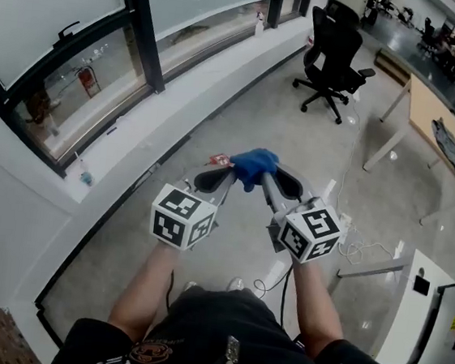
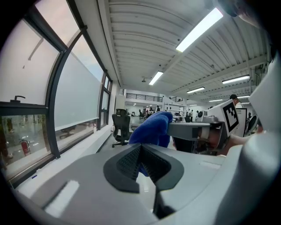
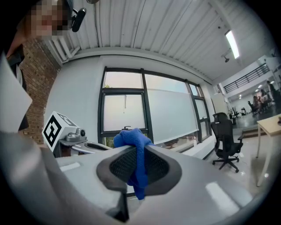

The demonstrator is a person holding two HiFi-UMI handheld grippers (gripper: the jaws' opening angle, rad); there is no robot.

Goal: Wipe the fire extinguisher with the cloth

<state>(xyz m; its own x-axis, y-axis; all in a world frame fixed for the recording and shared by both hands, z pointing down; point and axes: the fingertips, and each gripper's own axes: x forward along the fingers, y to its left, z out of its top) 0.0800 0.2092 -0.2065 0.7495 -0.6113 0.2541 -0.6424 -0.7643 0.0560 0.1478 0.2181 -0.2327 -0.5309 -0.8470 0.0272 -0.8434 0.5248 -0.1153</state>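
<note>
The right hand-held gripper (image 3: 138, 153) was closed tight on the cloth (image 3: 131, 139). A blue fold stood above the pads and a tail hung below them. The left hand-held gripper (image 2: 141, 149) was also closed. A sliver of blue showed between its pads, so it seemed to pinch a thin edge of the same cloth, though most of the cloth bunched up just beyond its tips.

Both were held up side by side, with the cloth bridging their tips in the air over the floor (image 1: 243, 114), near the window ledge (image 1: 183, 74). Nothing supported the cloth from below.

The cloth looked soft, light and limp. It would fold and sag wherever it was not gripped, so a thick bunch deep between the pads should hold better than a corner.

A small red cylinder (image 1: 86, 79) beyond the glass might have been a fire extinguisher, but it was too small to tell. A metal body like that would likely be heavy, hard and smooth.
</note>
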